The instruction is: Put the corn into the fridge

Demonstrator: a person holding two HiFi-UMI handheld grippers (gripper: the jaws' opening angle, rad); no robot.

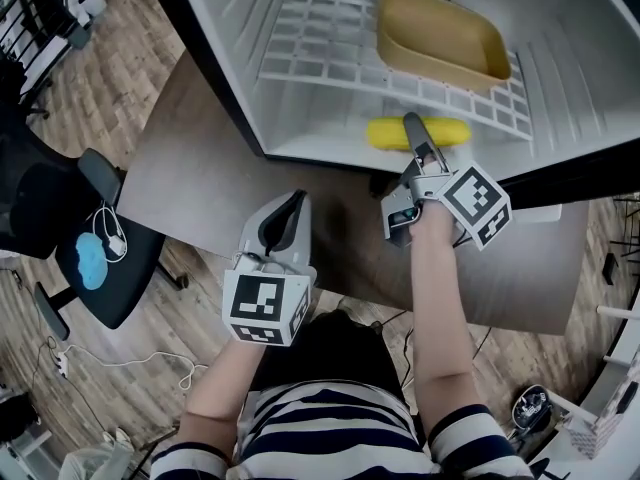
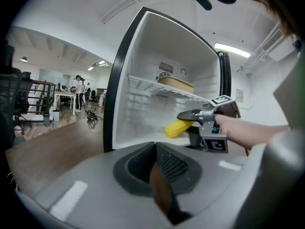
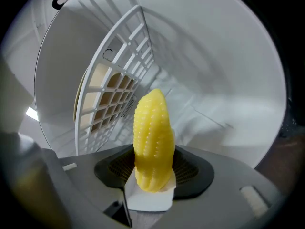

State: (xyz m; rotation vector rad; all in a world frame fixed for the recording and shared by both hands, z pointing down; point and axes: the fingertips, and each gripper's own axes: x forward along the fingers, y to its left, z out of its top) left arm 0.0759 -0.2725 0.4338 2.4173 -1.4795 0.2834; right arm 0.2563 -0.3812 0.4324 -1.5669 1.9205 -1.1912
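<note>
A yellow corn cob (image 1: 449, 131) is inside the open fridge, low over its white floor (image 1: 310, 146) near the front edge. My right gripper (image 1: 412, 128) reaches into the fridge and is shut on the cob across its middle. In the right gripper view the corn (image 3: 152, 136) stands up between the jaws of the right gripper (image 3: 152, 171). The left gripper view shows the corn (image 2: 177, 128) sticking out to the left of that gripper's fingers (image 2: 189, 114). My left gripper (image 1: 290, 206) is shut with nothing in it, over the table in front of the fridge.
A white wire shelf (image 1: 320, 38) higher in the fridge carries a tan tray (image 1: 440, 36). The fridge stands on a grey-brown table (image 1: 195, 183). A black office chair (image 1: 95, 253) stands on the wooden floor to the left.
</note>
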